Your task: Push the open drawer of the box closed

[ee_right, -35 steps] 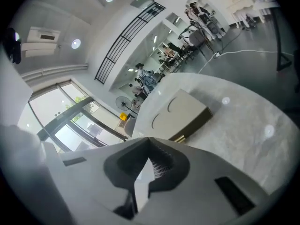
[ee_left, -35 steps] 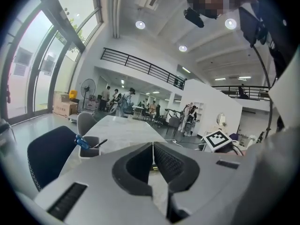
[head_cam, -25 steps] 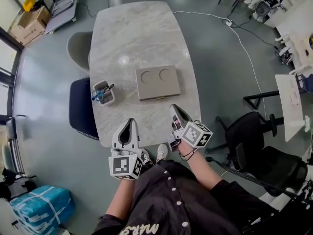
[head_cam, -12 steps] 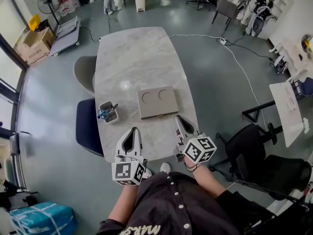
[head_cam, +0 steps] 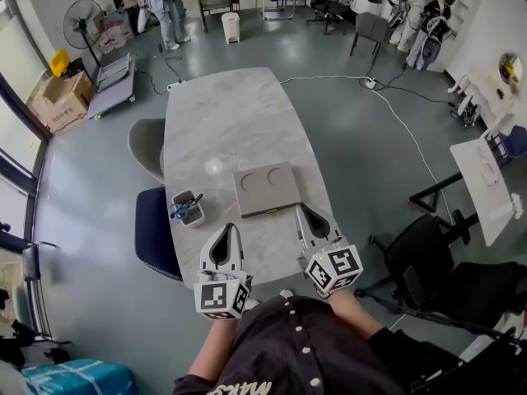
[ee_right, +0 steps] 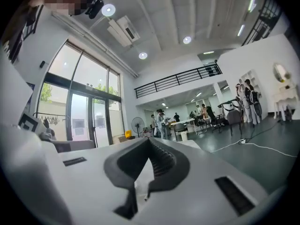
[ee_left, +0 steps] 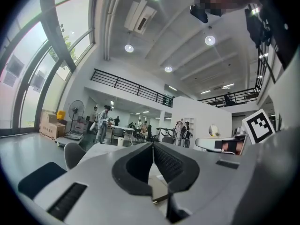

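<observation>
**Both tongs shut and waiting short of the box**

The person is standing at the near end of the bench (head_cam: 222, 113) with one tool in each hand. The left tongs (head_cam: 227, 229) and the right tongs (head_cam: 302, 211) are both pinched together with nothing between them. I take that as readiness for a shove, since closed tips make a firm, blunt pusher.

The box (head_cam: 265, 189) is lying flat at the person's 12 o'clock, near the front of the bench. Its drawer (head_cam: 270, 212) is facing back toward the person, which is why both tools are pointing away from the body. From here I cannot tell how far the drawer is standing out.

The right tongs are sitting just beside the box's near right corner, at about its 5 o'clock. They are apart from it, so the push looks not yet begun. The left tongs are hanging back, at the box's 7 o'clock.

Counting up:
- one box, with two round recesses (head_cam: 270, 175) in its lid
- one pen cup (head_cam: 188, 208) at the box's 9 o'clock
- two tongs
- three chairs: a grey chair (head_cam: 144, 142) and a dark blue chair (head_cam: 155, 233) tucked in on the left, and a black office chair (head_cam: 420, 253) off to the right
</observation>
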Tool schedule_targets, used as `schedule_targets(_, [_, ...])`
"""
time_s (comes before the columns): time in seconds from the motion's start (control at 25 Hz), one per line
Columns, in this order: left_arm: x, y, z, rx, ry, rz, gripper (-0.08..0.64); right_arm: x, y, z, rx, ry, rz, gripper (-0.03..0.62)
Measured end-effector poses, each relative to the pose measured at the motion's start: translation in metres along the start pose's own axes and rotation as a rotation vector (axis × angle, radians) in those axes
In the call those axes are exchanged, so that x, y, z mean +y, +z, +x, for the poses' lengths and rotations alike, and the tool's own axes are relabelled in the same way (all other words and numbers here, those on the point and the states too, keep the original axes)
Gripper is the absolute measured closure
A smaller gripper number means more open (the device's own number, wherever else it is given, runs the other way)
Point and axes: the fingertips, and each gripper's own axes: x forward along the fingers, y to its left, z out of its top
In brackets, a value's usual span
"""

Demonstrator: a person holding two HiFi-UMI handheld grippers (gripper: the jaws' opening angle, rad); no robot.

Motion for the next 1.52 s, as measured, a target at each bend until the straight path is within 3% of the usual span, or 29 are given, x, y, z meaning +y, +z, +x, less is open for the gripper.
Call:
schedule_targets(0.48, [0.0,-0.001,-0.021,-0.011,0.033,0.027,0.541,0.016,-0.008,-0.001,0.013,0.033,-0.01,0.595])
schedule_targets(1.52, [-0.006,0.001,-0.027,-0.018,0.027,0.043,0.541,0.025,-0.001,-0.006,-0.003,0.047,-0.049,0.595])
